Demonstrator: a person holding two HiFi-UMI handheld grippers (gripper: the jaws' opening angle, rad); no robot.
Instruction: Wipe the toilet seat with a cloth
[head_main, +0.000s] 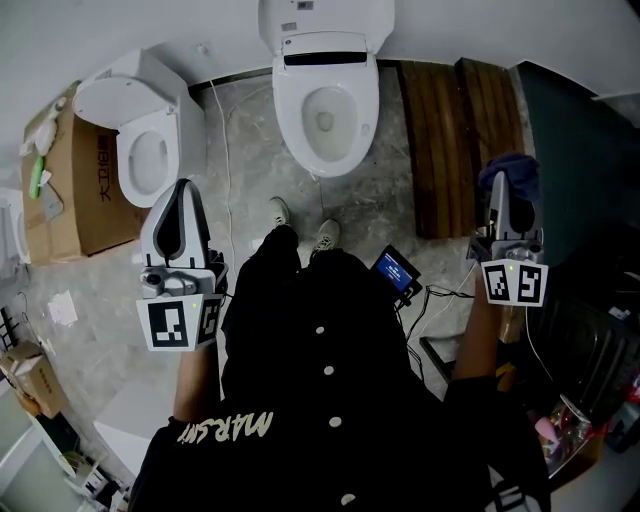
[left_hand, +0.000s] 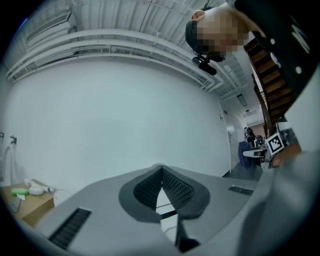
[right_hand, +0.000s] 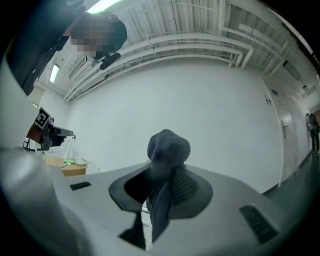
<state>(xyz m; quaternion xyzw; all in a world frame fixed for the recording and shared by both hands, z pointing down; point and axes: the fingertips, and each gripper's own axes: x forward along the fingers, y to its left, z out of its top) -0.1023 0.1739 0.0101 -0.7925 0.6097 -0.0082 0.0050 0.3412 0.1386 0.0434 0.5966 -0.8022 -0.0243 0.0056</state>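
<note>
Right gripper (right_hand: 162, 172) is clamped on a dark blue-grey cloth (right_hand: 168, 145), which bunches above the jaw tips and hangs down between them. Left gripper (left_hand: 161, 172) holds nothing, its jaws closed tip to tip. Both are held raised either side of the person, facing a white wall and well apart from the toilet (head_main: 325, 60), which stands on the floor ahead of the shoes (head_main: 302, 224) with lid up and seat (head_main: 287, 108) untouched; a second toilet (head_main: 148, 130) stands left beside a box (head_main: 85, 190).
</note>
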